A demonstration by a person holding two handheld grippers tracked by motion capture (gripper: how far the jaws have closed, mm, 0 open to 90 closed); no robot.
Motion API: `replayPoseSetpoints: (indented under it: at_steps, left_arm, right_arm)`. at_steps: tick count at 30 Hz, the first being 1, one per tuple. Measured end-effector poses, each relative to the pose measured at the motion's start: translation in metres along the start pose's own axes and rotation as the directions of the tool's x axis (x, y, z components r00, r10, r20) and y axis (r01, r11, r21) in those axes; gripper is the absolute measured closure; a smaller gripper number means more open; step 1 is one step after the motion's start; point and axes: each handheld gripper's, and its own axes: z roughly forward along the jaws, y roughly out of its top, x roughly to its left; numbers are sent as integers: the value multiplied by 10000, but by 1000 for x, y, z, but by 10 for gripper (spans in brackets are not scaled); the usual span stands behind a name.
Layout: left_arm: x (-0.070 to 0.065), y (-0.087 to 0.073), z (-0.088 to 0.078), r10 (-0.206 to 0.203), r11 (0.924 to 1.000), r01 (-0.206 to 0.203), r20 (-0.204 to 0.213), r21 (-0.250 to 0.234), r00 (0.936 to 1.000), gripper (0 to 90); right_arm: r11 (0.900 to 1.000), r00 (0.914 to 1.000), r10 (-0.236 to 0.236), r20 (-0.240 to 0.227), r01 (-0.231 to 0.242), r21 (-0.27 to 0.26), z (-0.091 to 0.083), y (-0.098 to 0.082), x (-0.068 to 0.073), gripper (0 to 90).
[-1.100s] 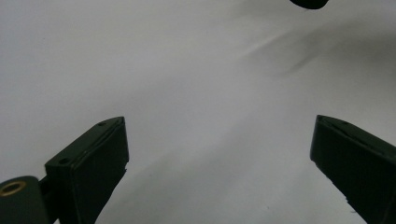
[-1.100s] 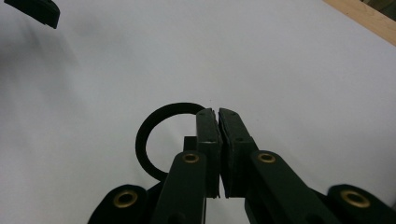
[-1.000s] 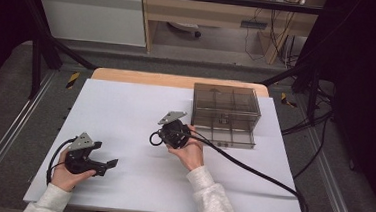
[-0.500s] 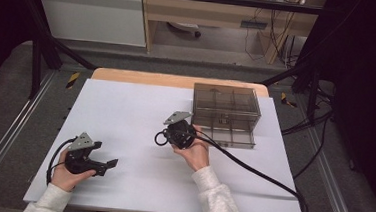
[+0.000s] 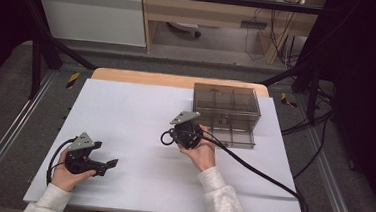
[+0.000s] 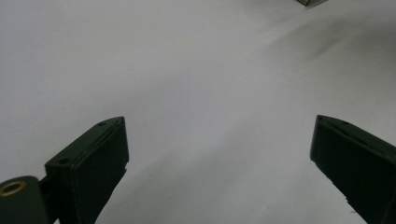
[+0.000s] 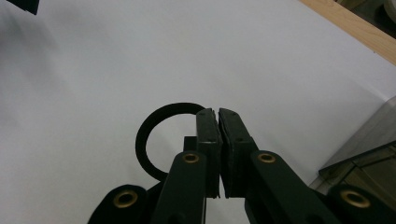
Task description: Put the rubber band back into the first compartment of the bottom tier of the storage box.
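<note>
Fast pass, biggest thing first. The smoky see-through compartment box (image 5: 225, 113) sits right of centre in the high view, at the far right part of the sheet. It is lidded, squared to the edge and looks empty as far as we can tell. We judge it is parked there as the drop-off bin, within short reach of the working hand.

The right gripper (image 5: 173, 135) is at frame centre, just beside the box's lower left corner, with its jaws pressed together on a black ring (image 7: 141, 140). In the right gripper view the loop sticks out left of the pinched jaws, clear of the paper, so we read it as nipped by its band for carrying (probably toward the box). It hangs just left of the jaws, near the box but not in it.

The left gripper (image 5: 106, 155) rests at lower left, jaws wide apart with nothing between them. We think it is idle and waiting out of the way.

The surface is a plain white sheet (image 5: 126, 106) over a wooden tabletop (image 5: 143, 78), whose bare strip shows along the top edge. Around it we see grey floor (image 5: 6, 98), a white cabinet (image 5: 92, 14) at upper left and loose cables (image 5: 320, 120) at right.
</note>
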Motion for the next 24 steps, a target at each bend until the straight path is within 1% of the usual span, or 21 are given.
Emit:
replayPoseSetpoints:
  at_steps: [16,24]
  left_arm:
    - [0,0,1,-4,10000,4,-3,12,10000,42]
    - [0,0,0,0,10000,0,-3,13,10000,42]
  right_arm:
    - [9996,9993,274,237,-273,-57,-13,-10,-13,880]
    - [9991,9981,404,459,-400,-102,-19,-16,-21,879]
